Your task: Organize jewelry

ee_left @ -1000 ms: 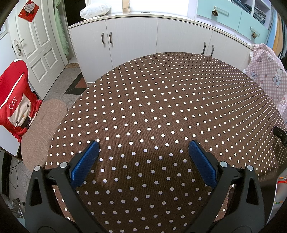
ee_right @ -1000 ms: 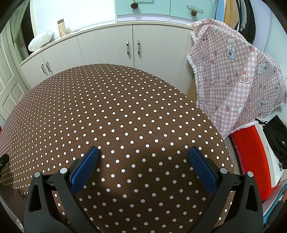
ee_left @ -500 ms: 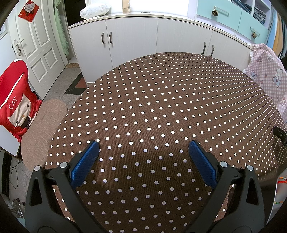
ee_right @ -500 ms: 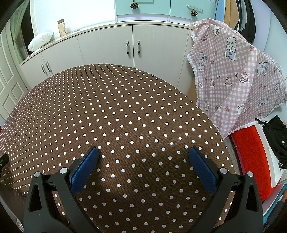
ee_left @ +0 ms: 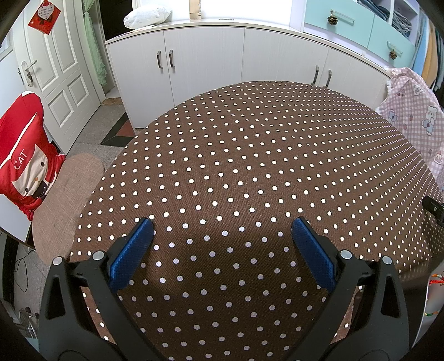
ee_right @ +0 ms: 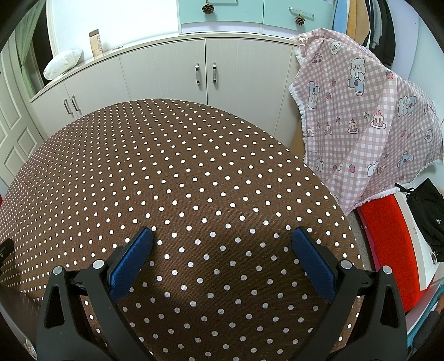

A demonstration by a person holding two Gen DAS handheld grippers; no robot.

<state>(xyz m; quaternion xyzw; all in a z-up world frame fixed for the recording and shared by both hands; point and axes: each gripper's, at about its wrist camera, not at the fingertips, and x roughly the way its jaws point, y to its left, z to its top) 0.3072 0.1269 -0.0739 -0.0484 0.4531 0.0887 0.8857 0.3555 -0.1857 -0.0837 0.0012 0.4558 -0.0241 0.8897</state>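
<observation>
Where white cabinets [ee_left: 205,64] stand, polka-dot tablecloth [ee_left: 249,166]

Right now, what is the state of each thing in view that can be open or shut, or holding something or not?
Left hand-held gripper: open, holding nothing, above the dotted tablecloth.
Right hand-held gripper: open, holding nothing.
White cabinet doors: shut.
White room door: shut.
Turquoise drawers: shut.
Pink checked cloth: draped over something hidden beside the table.
Jewelry: none clearly in view.

left claw [ee_left: 222,230]: black plastic arms, blue textured pads [ee_left: 130,254], silver screws
right claw [ee_right: 222,232]: same black frame, blue ribbed pads [ee_right: 130,265], silver screws
</observation>
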